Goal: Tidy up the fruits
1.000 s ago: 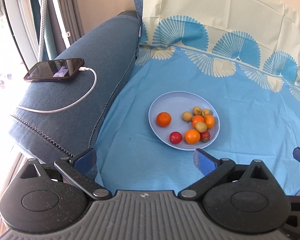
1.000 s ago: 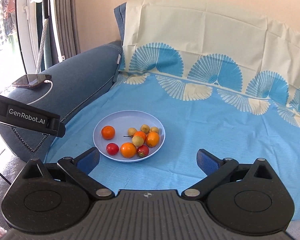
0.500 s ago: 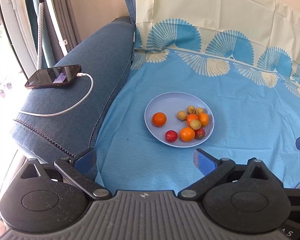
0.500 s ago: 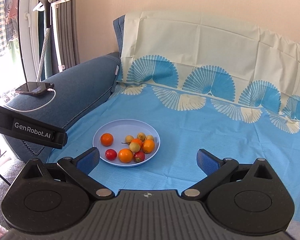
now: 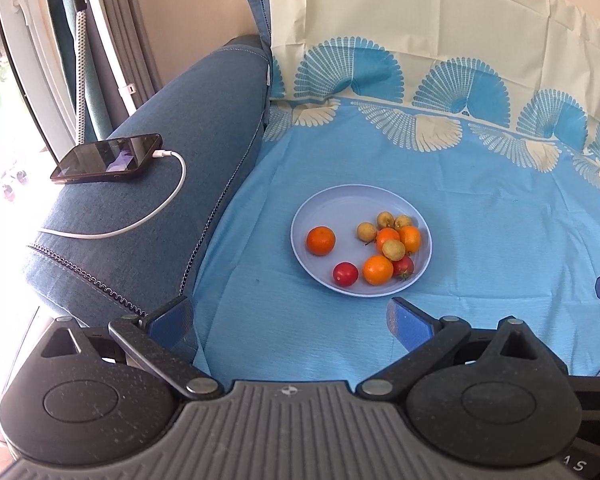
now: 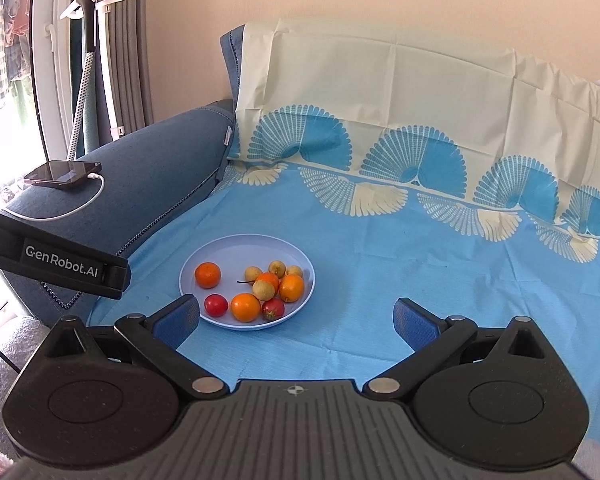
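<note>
While both tongs hang spread and empty, the left gripper (image 5: 290, 322) and right gripper (image 6: 296, 318) sit at the bottom of their frames; just beyond, mid-frame, the plate (image 5: 320, 208) holds the fruits, well apart from either; the lone orange (image 5: 321, 240) looks firm, light, prone to roll, best pinched across its middle; the red tomato (image 5: 345, 273) seems softer, bruisable.
</note>
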The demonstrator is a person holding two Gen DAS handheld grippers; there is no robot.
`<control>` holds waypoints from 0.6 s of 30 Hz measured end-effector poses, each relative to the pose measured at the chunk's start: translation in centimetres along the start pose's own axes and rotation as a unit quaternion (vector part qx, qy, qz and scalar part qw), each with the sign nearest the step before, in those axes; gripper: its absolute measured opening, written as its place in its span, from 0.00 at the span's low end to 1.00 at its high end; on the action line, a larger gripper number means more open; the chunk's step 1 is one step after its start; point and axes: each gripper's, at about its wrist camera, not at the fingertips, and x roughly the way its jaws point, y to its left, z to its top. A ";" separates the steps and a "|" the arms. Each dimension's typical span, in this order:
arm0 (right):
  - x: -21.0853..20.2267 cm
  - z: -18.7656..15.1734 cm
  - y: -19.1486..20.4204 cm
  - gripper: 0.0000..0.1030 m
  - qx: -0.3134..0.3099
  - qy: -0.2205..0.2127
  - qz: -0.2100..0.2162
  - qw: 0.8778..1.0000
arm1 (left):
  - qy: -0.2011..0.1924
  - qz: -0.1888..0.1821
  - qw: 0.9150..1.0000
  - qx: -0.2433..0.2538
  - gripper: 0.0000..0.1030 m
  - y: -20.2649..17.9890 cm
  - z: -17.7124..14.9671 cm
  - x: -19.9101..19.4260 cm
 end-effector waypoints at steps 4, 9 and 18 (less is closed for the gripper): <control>0.0 0.0 0.0 0.99 0.000 0.000 0.000 1.000 | 0.001 0.000 1.000 0.002 1.00 -0.1 0.0 0.0; 0.0 0.0 0.0 0.99 0.002 0.000 -0.001 1.000 | 0.002 -0.001 1.000 0.004 1.00 -0.1 0.0 0.0; 0.0 0.0 0.0 0.99 0.002 0.000 0.000 1.000 | 0.004 -0.001 1.000 0.005 1.00 -0.1 0.1 0.1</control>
